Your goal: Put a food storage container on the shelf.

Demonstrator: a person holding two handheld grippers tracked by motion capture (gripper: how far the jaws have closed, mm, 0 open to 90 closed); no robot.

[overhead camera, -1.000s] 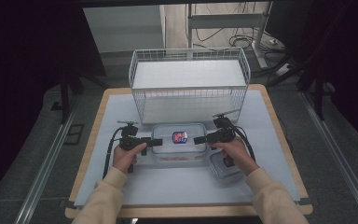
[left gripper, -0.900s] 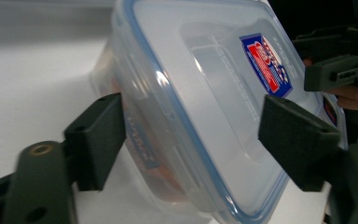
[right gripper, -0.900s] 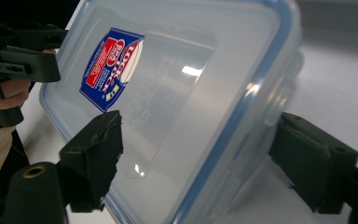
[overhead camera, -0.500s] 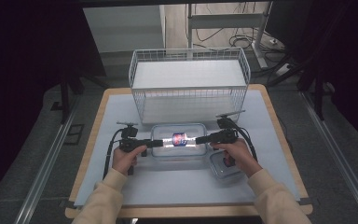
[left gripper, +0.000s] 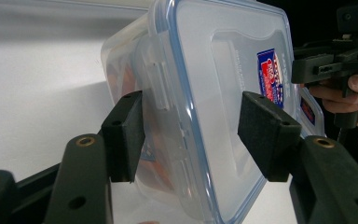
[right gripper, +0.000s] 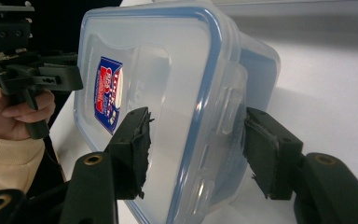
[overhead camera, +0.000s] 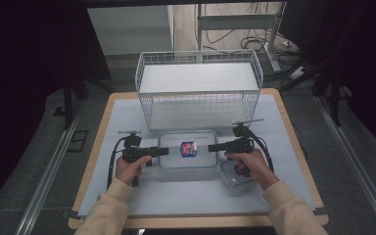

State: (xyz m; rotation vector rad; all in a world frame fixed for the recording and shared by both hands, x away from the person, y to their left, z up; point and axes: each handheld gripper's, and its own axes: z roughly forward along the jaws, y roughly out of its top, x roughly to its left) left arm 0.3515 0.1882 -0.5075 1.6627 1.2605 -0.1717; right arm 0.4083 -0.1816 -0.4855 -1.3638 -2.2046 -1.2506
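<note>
A clear plastic container (overhead camera: 188, 149) with a blue-rimmed lid and a red and blue label lies on the table in front of the wire basket. My left gripper (overhead camera: 164, 151) points at its left end and my right gripper (overhead camera: 211, 147) at its right end, both turned sideways. In the left gripper view the open left gripper (left gripper: 196, 126) straddles the container's (left gripper: 223, 70) latched end edge. The right gripper (right gripper: 198, 149) stands open the same way around the opposite end of the container (right gripper: 168, 60). I cannot tell whether any pad touches it.
A white wire basket (overhead camera: 199, 88) stands behind the container at the back of the pale blue mat (overhead camera: 127, 112). A smaller lidded container (overhead camera: 235, 177) lies under the right hand. Bare mat lies to the left and along the front edge.
Half a second ago both gripper tips reached in close to the label. They have since drawn back outward to the container's two ends. The container has stayed in place.
</note>
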